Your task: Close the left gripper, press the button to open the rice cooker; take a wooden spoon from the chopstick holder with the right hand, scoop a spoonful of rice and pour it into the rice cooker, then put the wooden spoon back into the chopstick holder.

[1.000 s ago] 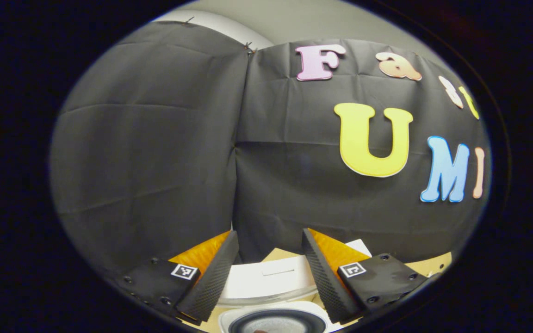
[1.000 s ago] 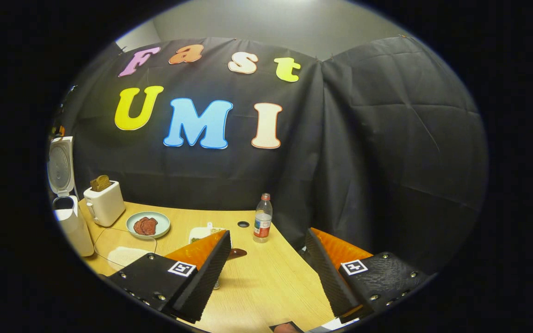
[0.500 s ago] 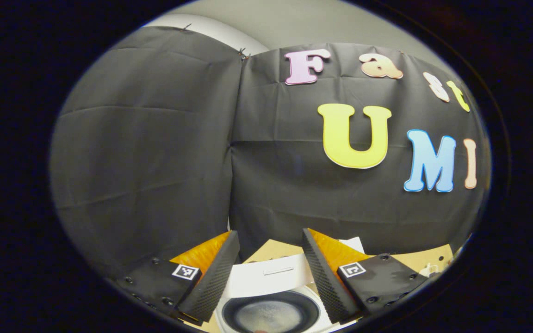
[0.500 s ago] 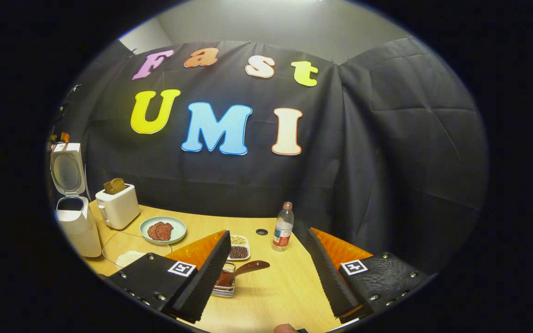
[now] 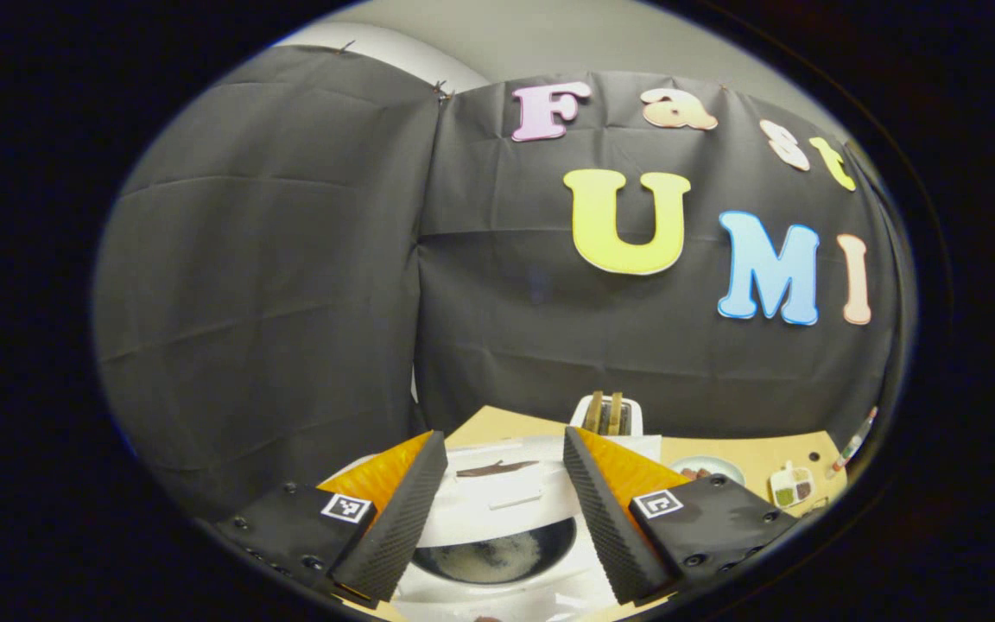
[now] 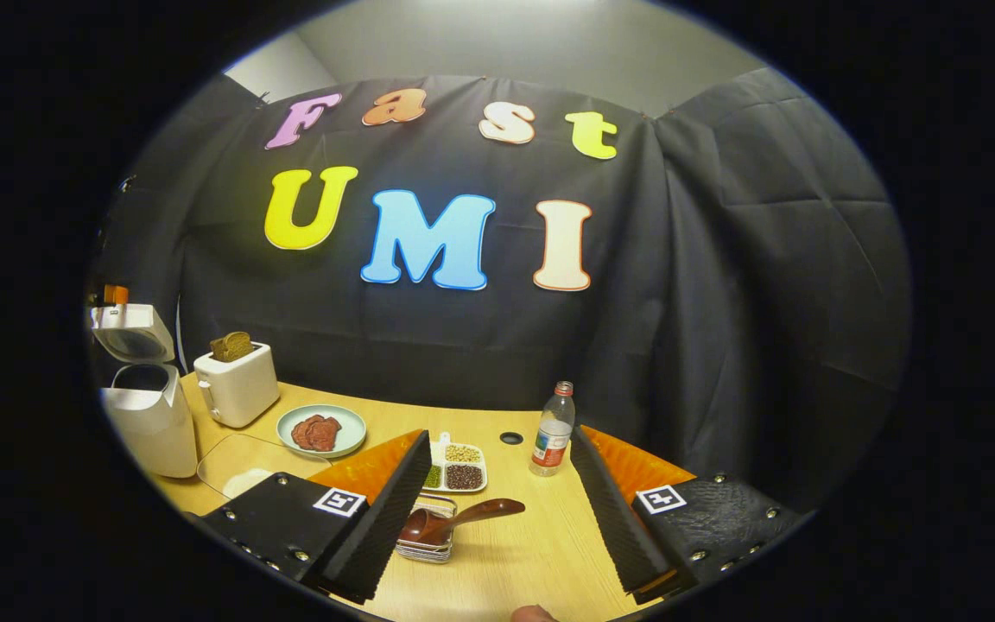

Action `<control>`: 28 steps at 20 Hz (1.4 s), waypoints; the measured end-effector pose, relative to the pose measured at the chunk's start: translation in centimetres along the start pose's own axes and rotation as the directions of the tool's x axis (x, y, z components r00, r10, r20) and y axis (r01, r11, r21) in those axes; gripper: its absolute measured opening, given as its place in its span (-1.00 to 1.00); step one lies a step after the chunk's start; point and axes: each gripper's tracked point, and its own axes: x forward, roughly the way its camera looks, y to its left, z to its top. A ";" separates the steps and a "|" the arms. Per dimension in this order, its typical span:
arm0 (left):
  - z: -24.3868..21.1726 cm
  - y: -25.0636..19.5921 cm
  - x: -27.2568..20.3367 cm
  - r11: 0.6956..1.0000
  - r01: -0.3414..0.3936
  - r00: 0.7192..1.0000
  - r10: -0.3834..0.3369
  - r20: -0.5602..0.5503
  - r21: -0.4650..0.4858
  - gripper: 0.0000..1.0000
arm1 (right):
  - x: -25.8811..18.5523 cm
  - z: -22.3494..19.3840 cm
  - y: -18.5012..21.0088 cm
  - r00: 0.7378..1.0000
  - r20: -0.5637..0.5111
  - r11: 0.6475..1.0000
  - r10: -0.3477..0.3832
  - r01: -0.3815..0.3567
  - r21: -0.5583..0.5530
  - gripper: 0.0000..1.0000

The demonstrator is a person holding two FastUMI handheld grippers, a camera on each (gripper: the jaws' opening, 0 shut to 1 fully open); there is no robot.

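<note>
The white rice cooker (image 6: pixel 152 423) stands at the table's left end. Its lid (image 6: pixel 130 333) hangs tilted forward over the pot. In the left gripper view my left gripper (image 5: pixel 503 439) is open right above the cooker (image 5: pixel 497 497), and the inner pot (image 5: pixel 497 557) with a little rice shows between its fingers. My right gripper (image 6: pixel 499 441) is open over the table with nothing in it. Ahead of it, the dark wooden spoon (image 6: pixel 463 517) lies with its bowl in the small chopstick holder (image 6: pixel 424 546) and its handle pointing right.
A white toaster (image 6: pixel 237 384) with bread, a plate of meat (image 6: pixel 321 430), a compartment dish of beans (image 6: pixel 454 465) and a water bottle (image 6: pixel 554 429) stand on the wooden table (image 6: pixel 515 561). A clear tray with a white heap of rice (image 6: pixel 243 478) lies near the cooker.
The cooker lid has tipped forward from upright. The left gripper's view has swung down and right over the pot. My right gripper has drawn back from the spoon, which now lies in full view in the holder.
</note>
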 end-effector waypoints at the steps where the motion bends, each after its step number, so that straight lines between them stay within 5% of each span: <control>1: -0.9 -0.3 -0.3 1.000 0.003 1.000 -0.003 -0.011 -0.006 0.89 | 0.1 -0.1 0.2 1.000 -0.001 1.000 0.009 -0.009 -0.002 0.96; 17: -13.4 -1.6 -0.6 0.999 0.022 0.978 -0.015 -0.208 0.035 0.90 | 0.6 -1.0 2.3 0.998 -0.023 0.997 0.060 -0.061 -0.044 0.97; 21: -12.9 -1.2 -0.2 0.999 0.038 0.985 -0.032 -0.172 0.029 0.86 | 0.4 -0.9 2.8 0.998 -0.021 0.997 0.066 -0.067 -0.048 0.97; 23: -12.4 -1.6 -0.4 0.998 0.051 0.989 -0.047 -0.140 0.026 1.00 | 0.3 -0.7 3.3 0.997 -0.017 0.996 0.077 -0.078 -0.035 0.97; 24: -11.7 -2.3 -0.7 0.997 0.072 0.988 -0.072 -0.133 -0.007 0.84 | 0.1 -0.3 3.7 0.996 -0.010 0.996 0.084 -0.085 -0.034 0.97; 28: -5.1 -5.0 -3.4 0.991 0.124 0.991 -0.126 0.049 0.047 0.94 | -1.2 2.7 5.2 0.993 0.039 0.994 0.113 -0.113 -0.004 0.96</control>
